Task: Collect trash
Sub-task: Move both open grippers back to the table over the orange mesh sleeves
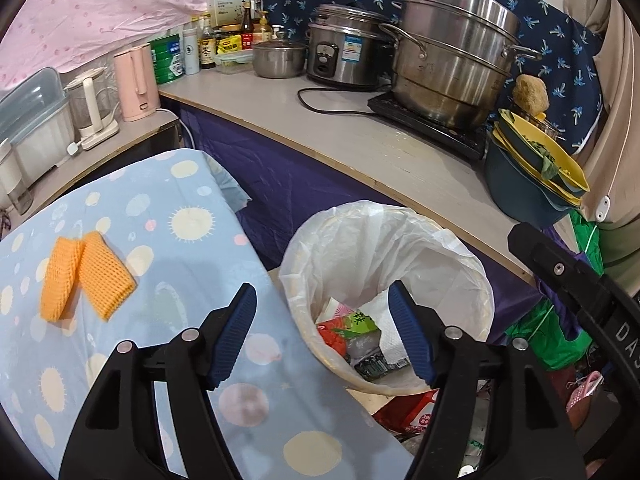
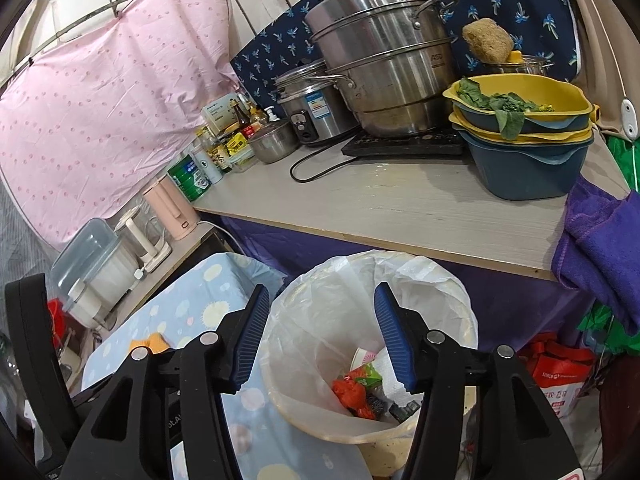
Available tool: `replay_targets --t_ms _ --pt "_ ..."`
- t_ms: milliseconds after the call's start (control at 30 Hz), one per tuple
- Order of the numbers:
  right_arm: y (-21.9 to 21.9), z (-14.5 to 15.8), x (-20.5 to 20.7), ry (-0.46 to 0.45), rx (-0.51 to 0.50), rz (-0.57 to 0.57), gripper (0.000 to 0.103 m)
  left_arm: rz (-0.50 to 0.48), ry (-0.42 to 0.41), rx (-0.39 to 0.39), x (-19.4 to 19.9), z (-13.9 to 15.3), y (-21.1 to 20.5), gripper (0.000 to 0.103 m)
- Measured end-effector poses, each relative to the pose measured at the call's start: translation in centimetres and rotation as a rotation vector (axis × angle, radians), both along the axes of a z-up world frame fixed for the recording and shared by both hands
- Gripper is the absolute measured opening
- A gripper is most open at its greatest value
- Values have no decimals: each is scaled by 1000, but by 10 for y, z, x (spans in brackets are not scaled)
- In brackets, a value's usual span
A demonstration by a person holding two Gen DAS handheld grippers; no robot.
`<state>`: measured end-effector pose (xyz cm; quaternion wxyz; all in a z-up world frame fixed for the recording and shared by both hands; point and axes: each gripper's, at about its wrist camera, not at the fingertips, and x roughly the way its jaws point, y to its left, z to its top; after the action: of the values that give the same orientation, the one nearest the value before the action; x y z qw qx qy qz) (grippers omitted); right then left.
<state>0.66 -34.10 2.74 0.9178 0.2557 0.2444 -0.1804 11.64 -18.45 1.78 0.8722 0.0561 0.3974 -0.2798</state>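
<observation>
Trash: crumpled white paper towel, red and green printed wrappers, dark foil scraps; heaped at the bottom of the bin.
Bin: round, cream plastic, lined with a thin, wrinkled translucent white bag folded over the rim; stands on the floor between the cloth-covered surface and the counter.
Foam nets: two, orange, soft mesh sleeves, flattened, touching side by side on the cloth, well apart from the bin.
Cloth: pale blue, printed with cream sun shapes and pink dots, smooth.
Counter: flat pale wood-grain top.
Pot: large tiered steel steamer on the counter.
Bowls: stacked plastic, yellow over blue, leafy greens on top.
Left gripper: black arms, ribbed blue pads; jaws spread wide, nothing between them, above the bin's edge.
Right gripper: same build; jaws parted, empty, over the bin mouth.
</observation>
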Motion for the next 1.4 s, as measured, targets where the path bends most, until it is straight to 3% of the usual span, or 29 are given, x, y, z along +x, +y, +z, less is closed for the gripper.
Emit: replay_targets --t_ms 567,600,800,1200,1400 --pt "80 2 47 43 -44 150 59 176 16 -14 29 -5 96 70" --pt "86 1 51 49 -45 162 60 188 16 -12 31 -6 103 74" --pt "125 -14 76 92 -52 242 60 294 21 6 45 -16 153 83" --pt "198 -57 142 193 -50 404 63 536 81 28 88 -46 255 88" --pt "227 -82 181 235 -40 463 63 594 116 14 109 -60 283 90"
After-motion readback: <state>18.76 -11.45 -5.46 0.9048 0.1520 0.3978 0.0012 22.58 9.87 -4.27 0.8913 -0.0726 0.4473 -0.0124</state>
